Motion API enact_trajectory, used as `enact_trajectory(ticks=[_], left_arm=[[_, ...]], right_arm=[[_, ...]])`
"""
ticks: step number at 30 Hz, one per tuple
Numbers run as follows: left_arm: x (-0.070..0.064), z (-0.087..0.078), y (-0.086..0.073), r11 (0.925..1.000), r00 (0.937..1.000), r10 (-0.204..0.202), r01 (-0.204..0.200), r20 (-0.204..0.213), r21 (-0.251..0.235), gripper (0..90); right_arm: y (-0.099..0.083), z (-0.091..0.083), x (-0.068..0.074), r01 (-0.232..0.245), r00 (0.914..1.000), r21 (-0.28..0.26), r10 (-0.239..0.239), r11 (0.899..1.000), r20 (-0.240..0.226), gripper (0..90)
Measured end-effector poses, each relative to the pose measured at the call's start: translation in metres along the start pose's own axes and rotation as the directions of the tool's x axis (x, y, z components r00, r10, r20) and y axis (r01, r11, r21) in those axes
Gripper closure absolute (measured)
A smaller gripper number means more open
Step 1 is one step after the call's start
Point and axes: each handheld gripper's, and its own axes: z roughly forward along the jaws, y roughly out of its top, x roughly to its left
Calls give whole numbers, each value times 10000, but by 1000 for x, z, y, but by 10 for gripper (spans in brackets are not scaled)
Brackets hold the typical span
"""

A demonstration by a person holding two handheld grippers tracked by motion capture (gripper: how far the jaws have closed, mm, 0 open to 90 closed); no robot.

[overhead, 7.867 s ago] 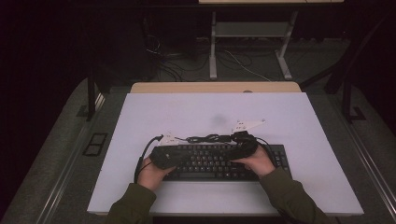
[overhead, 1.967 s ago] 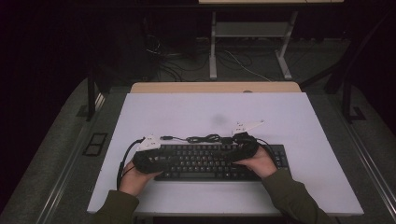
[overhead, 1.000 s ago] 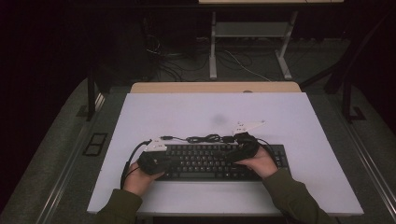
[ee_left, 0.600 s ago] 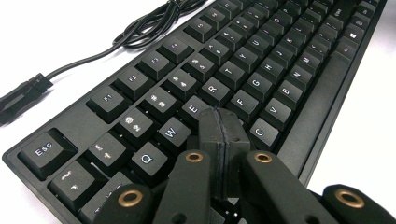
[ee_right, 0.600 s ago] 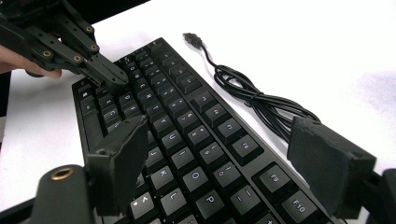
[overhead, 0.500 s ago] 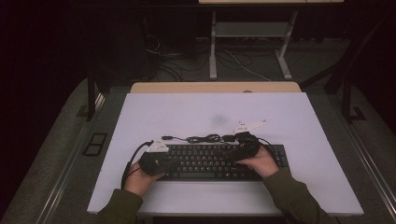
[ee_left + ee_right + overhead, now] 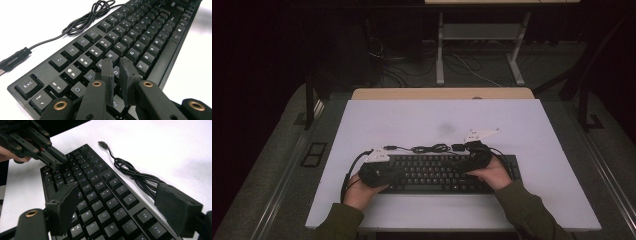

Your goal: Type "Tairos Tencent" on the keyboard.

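Shifted a little right along the black keyboard (image 7: 437, 173) since two seconds ago: left gripper (image 7: 115, 65), fingers nearly pressed together just above the D key, pinching nothing. Spread wide over the keyboard's right half: right gripper (image 7: 120, 202), coiled cable (image 7: 136, 176) beyond its fingers on the white worktop (image 7: 412, 120).

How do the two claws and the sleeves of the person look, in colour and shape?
Both claws, the left claw and the right claw, are matt black, with flat, rough-surfaced jaws on linked bars that carry brass-coloured rivets. Each has a light three-cornered plate on top, and a black cable trails from the left one. The sleeves are dark olive green.
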Motion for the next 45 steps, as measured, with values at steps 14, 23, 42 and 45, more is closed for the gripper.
enact_trajectory(ticks=[14,23,42,45], left_arm=[[-9,-3,4,10000,9987,-34,38,511,-85,893],[-22,3,5,9995,9935,236,-256,1113,166,893],[-30,22,1,9928,9853,627,-779,1588,912,894],[-31,25,0,9908,9851,700,-870,1574,1041,895]], right_arm=[[-3,-3,-4,-42,9999,-255,39,9997,-154,182],[-3,-3,-4,8,10000,-215,-10,9998,-75,181],[-3,-4,-5,60,10000,-214,-60,9998,-7,180],[-2,-4,-5,67,10000,-225,-67,9997,-12,180]])
